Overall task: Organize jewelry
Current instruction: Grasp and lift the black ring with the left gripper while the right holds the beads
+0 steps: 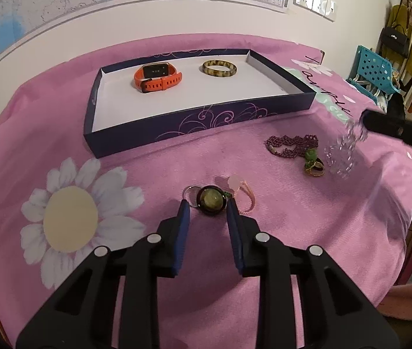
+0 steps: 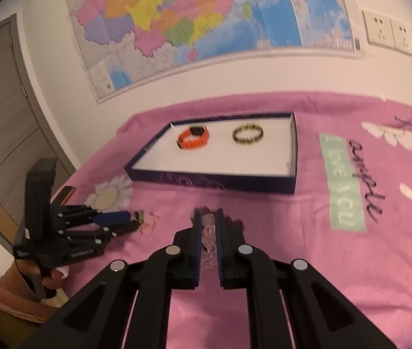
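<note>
The left gripper [image 1: 207,208] is sitting low over the pink cloth [image 1: 264,226] with its blue pads [image 1: 184,218] standing narrow on either side of a dark round pendant [image 1: 210,200]. There is a gap on each side, so nothing is gripped. A pink beaded ring [image 1: 242,195] is lying just right of the pendant.

The right gripper [image 2: 207,221] is holding a clear bead bracelet [image 2: 208,238] clamped between its pads; in the left wrist view the bracelet [image 1: 344,151] is hanging off the cloth (blurred).

A purple bead bracelet [image 1: 290,145] and a green-stone ring [image 1: 313,164] are lying together on the cloth, near the hanging beads.

The navy box [image 1: 176,125] is sitting beyond them, with an orange watch [image 1: 158,78] and a mottled bangle [image 1: 219,68] resting apart on its white floor.
</note>
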Available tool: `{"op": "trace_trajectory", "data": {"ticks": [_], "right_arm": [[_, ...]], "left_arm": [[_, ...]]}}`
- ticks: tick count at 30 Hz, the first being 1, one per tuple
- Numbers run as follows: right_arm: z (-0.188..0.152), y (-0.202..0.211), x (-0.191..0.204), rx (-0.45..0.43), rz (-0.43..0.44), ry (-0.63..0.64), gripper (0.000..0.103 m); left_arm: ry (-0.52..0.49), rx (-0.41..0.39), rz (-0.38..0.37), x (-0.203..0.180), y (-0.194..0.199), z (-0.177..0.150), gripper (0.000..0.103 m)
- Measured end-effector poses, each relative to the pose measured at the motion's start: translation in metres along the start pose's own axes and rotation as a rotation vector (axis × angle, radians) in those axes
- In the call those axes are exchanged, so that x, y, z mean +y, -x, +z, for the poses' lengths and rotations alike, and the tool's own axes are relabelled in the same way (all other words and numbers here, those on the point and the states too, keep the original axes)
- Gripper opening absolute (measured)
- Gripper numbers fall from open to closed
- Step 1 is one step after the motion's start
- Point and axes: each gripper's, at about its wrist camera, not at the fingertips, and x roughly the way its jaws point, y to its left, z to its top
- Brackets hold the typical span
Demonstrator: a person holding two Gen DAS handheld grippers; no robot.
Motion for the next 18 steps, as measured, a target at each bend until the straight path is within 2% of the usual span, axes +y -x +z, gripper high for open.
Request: {"op": "trace_trajectory", "data": {"ticks": [10, 18], "right_arm": [[-0.013, -0.014, -0.009, 0.034, -0.02, -0.031, 0.008], [-0.014, -0.015, -0.013, 0.03, -0.009, -0.039, 0.008]], "left_arm": [[0.01, 0.008, -0.024, 0.0, -0.005, 0.005, 0.022], [0.056, -0.013, -0.065, 0.015, 0.014, -0.005, 0.022]]}}
